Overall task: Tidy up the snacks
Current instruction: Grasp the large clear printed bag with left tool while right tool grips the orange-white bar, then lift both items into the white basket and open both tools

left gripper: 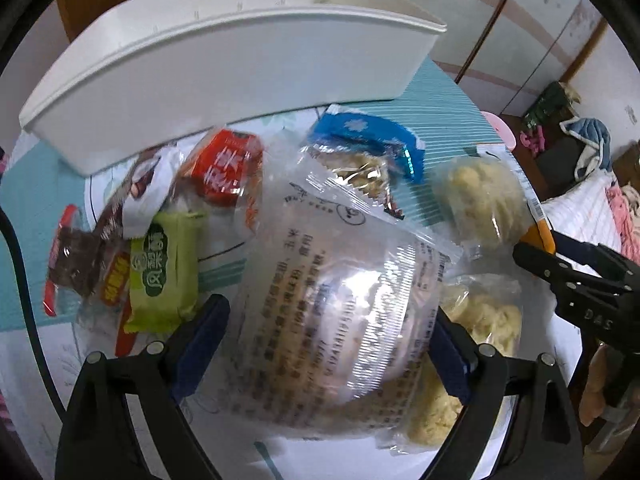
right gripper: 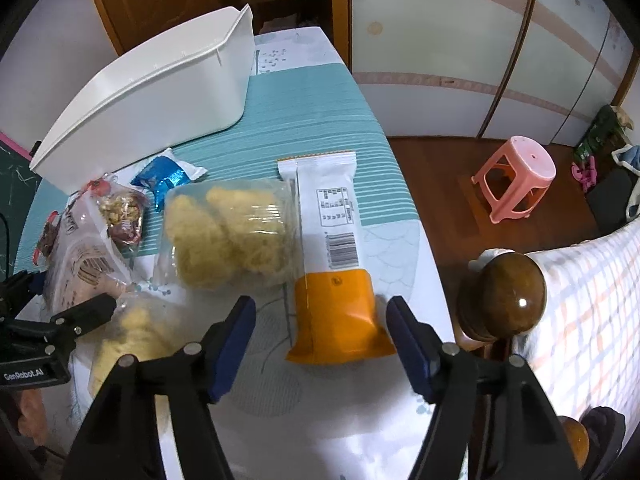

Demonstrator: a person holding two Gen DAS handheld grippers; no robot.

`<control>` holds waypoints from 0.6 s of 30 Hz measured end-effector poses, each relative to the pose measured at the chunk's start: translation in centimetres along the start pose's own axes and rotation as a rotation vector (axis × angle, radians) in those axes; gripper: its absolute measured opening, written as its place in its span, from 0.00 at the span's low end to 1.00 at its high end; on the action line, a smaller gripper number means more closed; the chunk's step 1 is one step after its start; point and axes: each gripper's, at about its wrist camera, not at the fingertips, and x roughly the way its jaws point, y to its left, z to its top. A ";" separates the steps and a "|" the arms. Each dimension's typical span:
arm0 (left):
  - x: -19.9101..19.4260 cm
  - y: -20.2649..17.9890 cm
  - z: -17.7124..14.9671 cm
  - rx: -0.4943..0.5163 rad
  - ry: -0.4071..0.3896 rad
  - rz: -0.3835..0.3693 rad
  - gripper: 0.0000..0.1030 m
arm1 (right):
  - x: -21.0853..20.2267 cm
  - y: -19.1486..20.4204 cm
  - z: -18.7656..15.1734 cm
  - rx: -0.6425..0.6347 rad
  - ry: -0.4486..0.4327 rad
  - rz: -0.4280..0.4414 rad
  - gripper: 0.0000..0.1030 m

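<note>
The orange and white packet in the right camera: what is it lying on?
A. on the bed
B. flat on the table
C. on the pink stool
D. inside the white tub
B: the orange and white packet lies flat on the table, between the right gripper's open fingers.

Steep close wrist views (shared table (left gripper: 440, 120))

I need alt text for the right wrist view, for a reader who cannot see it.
The right gripper hangs with jaws apart around the orange end of an orange and white packet on the table. Left of it lie clear bags of yellow snacks, with a white bin behind.
</note>
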 end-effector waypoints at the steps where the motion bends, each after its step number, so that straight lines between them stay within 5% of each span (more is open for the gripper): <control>1: 0.0 0.1 -0.1 0.001 -0.001 0.000 0.89 | 0.1 0.1 0.0 -0.005 -0.003 -0.008 0.61; 4: -0.3 0.4 -0.5 0.001 -0.011 0.004 0.80 | 0.2 0.5 0.0 -0.028 -0.012 -0.028 0.58; 8: -1.3 1.3 -0.9 -0.007 -0.023 -0.026 0.69 | 0.1 0.9 0.0 -0.046 -0.025 -0.044 0.41; 18: -5.5 3.7 -3.1 -0.021 -0.085 -0.049 0.64 | -2.2 0.7 -1.8 -0.023 -0.035 -0.030 0.40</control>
